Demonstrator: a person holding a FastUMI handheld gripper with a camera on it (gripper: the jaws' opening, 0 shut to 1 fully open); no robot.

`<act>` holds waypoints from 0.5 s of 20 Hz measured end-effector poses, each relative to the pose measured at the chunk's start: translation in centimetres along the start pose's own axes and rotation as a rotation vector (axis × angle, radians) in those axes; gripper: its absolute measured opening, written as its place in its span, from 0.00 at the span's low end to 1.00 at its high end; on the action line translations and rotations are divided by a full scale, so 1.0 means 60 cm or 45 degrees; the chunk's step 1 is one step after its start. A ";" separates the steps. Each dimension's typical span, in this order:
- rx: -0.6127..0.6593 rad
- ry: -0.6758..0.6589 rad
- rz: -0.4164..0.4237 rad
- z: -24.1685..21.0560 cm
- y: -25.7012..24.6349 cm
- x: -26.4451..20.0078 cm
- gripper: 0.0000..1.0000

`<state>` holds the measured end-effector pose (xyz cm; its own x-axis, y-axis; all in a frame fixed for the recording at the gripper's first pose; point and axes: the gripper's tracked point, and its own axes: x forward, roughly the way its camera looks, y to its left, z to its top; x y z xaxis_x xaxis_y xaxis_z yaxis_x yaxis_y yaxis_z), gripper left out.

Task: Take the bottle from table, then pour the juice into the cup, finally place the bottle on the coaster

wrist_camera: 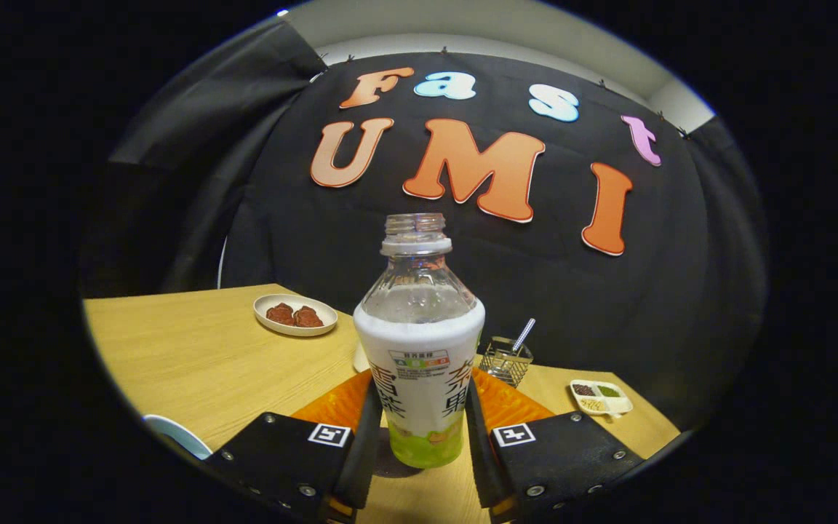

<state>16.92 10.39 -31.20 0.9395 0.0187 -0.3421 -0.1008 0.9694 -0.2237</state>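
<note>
A clear plastic bottle (419, 364) with no cap stands upright between my two fingers. It has a white label, and green juice shows at its base. My gripper (421, 399) is shut on the bottle, one finger (365, 437) pressing the label on the left and the other finger (479, 437) on the right. An orange coaster (335, 402) lies on the table just behind the fingers, partly hidden by them and the bottle. A small white object (360, 359) peeks out behind the bottle's left side; I cannot tell what it is.
On the wooden table (201, 356), a white dish with brown snacks (295, 315) sits beyond on the left. A wire holder with a spoon (506, 360) and a small divided dish (601, 397) stand to the right. A white rim (175, 434) shows near the left finger.
</note>
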 end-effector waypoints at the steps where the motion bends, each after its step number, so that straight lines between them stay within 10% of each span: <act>1: 0.050 0.024 0.016 -0.007 0.001 0.003 0.57; 10: 0.286 0.168 0.050 -0.054 0.004 0.049 0.57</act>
<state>18.60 9.87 -35.21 0.8838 0.0399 -0.4662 -0.0476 0.9989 -0.0047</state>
